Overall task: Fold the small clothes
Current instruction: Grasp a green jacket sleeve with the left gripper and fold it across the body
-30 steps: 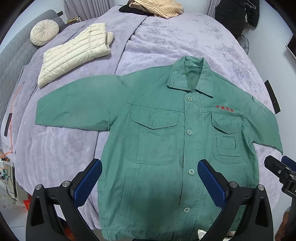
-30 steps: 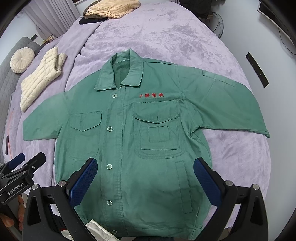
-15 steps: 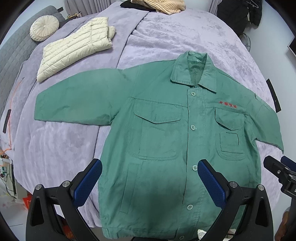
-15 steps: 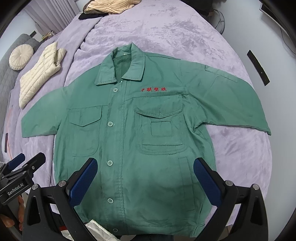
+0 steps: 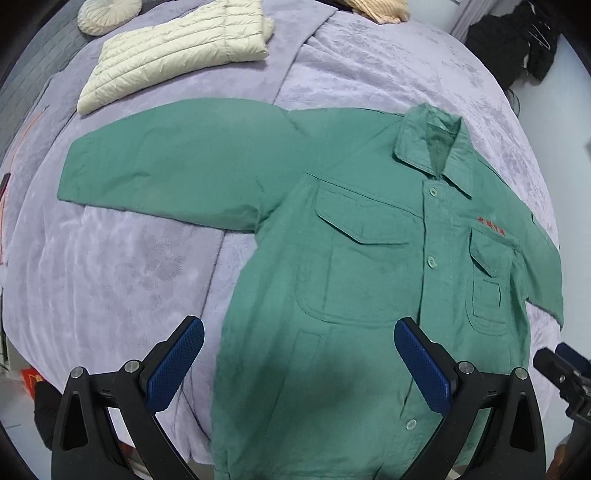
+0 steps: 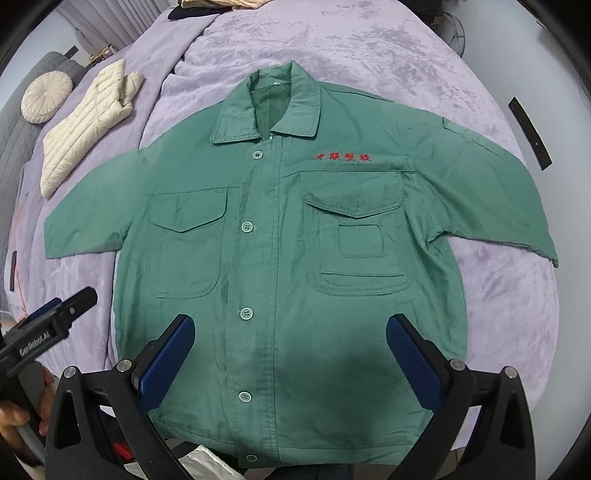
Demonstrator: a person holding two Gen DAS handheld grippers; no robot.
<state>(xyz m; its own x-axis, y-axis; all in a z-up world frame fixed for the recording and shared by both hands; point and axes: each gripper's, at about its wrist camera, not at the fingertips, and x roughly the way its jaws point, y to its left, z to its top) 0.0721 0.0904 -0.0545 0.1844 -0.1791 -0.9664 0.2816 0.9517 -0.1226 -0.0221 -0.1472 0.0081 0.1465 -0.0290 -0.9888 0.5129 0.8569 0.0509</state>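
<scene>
A green buttoned work jacket [image 5: 369, 266] [image 6: 280, 236] lies flat and face up on a purple bedspread, both sleeves spread out sideways, red lettering on its chest. My left gripper [image 5: 299, 362] hovers open above the jacket's lower left hem, its blue pads empty. My right gripper [image 6: 290, 354] hangs open over the lower front by the button placket, holding nothing. In the right wrist view the left gripper [image 6: 51, 317] shows at the far left, held by a hand [image 6: 18, 417].
A cream quilted jacket [image 5: 177, 48] [image 6: 88, 122] lies folded at the back left near a round cushion [image 6: 46, 96]. Beige clothes [image 5: 376, 9] sit at the bed's far end. Dark garments [image 5: 517, 40] hang at the back right. Bedspread [image 5: 110, 280] lies bare beside the left sleeve.
Both grippers have moved forward and lower over the jacket, so it fills more of each view. The left gripper has also shifted left toward the left sleeve. The jaws stay open.
</scene>
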